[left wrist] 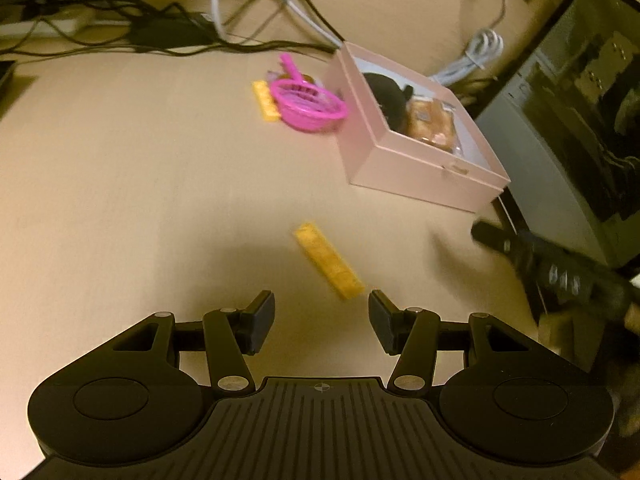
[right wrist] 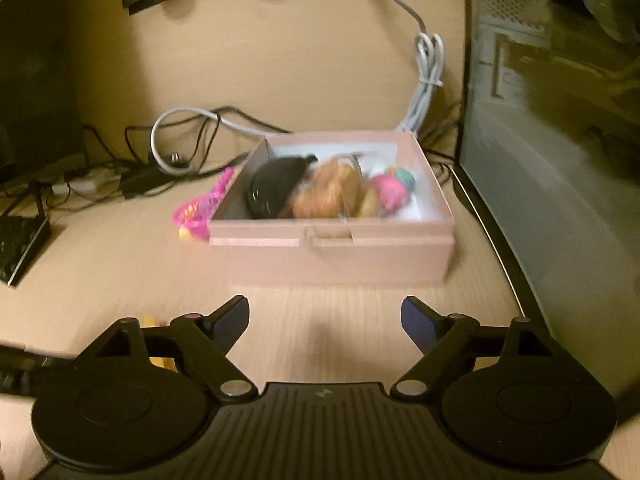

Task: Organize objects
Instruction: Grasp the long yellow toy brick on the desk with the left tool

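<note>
Behind pink box [right wrist: 332, 256] — half-hidden pink strainer [right wrist: 196, 216]

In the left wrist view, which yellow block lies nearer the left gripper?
The lone yellow block just ahead of the left gripper; the other block lies far off beside the pink basket.

Beige desk [left wrist: 120, 168], tangled cables [left wrist: 180, 36], warm light

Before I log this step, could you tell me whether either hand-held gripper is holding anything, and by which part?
Nothing is held. The left hand-held gripper and right hand-held gripper both stand open and empty.
</note>
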A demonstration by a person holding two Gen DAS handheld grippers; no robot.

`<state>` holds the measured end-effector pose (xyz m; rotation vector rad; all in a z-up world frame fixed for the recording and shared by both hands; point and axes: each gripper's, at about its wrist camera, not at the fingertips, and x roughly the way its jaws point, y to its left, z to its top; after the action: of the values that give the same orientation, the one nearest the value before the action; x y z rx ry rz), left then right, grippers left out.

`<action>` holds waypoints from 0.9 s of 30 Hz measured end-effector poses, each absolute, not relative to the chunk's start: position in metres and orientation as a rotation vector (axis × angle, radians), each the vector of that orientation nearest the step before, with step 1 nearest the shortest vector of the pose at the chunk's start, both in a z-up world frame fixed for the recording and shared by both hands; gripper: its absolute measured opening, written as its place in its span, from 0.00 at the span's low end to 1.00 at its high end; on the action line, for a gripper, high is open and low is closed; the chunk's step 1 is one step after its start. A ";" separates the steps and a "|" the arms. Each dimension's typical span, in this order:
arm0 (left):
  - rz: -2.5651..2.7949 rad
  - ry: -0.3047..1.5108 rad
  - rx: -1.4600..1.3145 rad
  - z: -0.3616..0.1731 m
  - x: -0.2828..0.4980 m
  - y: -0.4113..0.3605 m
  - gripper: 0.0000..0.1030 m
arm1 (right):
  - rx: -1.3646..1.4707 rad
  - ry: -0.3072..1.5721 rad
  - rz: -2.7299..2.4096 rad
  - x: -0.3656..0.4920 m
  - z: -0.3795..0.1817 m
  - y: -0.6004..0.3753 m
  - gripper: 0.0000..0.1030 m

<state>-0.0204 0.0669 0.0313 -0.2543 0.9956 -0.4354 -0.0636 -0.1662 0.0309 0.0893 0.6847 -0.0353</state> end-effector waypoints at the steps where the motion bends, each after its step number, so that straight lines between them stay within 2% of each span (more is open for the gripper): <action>1: -0.439 0.996 -0.254 0.031 -0.018 0.063 0.55 | 0.083 0.686 -0.044 -0.070 0.030 -0.166 0.82; 7: -0.410 0.980 -0.240 0.026 0.000 0.040 0.55 | 0.075 0.723 -0.089 -0.089 0.020 -0.167 0.86; 10: -0.383 0.991 -0.193 0.020 0.008 0.030 0.55 | 0.069 0.749 -0.117 -0.092 0.013 -0.167 0.94; 15: -0.367 0.943 -0.065 0.018 0.008 0.015 0.54 | 0.049 0.753 -0.147 -0.095 0.008 -0.168 1.00; 27: -0.396 0.910 0.087 0.017 -0.004 0.005 0.54 | 0.107 0.846 -0.183 -0.086 -0.014 -0.173 1.00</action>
<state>-0.0042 0.0051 0.0173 0.0868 0.9101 -0.3962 -0.0860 -0.1732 -0.0141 0.1066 0.8456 -0.1834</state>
